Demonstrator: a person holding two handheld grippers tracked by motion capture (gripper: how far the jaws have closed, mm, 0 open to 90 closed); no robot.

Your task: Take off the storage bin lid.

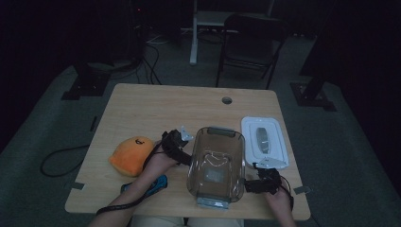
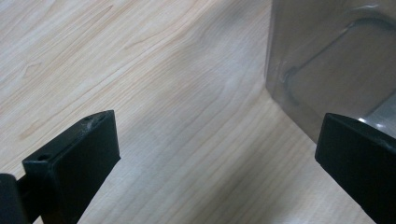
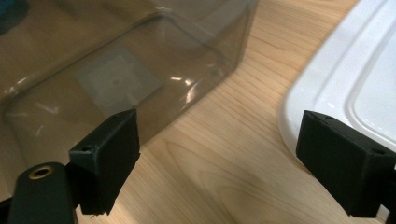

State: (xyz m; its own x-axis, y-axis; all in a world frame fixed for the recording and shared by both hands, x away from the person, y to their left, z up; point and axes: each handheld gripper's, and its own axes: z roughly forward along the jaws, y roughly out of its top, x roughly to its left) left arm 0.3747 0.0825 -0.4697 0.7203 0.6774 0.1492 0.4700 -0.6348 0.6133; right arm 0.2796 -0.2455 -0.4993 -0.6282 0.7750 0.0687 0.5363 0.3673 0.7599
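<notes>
clear bin (image 1: 216,163) between orange plush (image 1: 131,155), white lid (image 1: 264,141).

High view dim overall. Dark mark on the orange plush (image 1: 131,155) too small to read. The blue object (image 1: 152,186) at the near edge lies partly under the left forearm; its kind cannot be told. Grey piece on the white lid (image 1: 264,141) too small to identify. Pale patch on the clear container (image 1: 216,165) floor unreadable.

Left gripper view: container wall (image 2: 327,60) cut off by the top and right edges; the right jaw cut by the right edge.

Right gripper view: lid (image 3: 355,79) cut by the right edge, container (image 3: 121,70) by the top and left edges; a blue blur at the top left corner, unidentifiable.
</notes>
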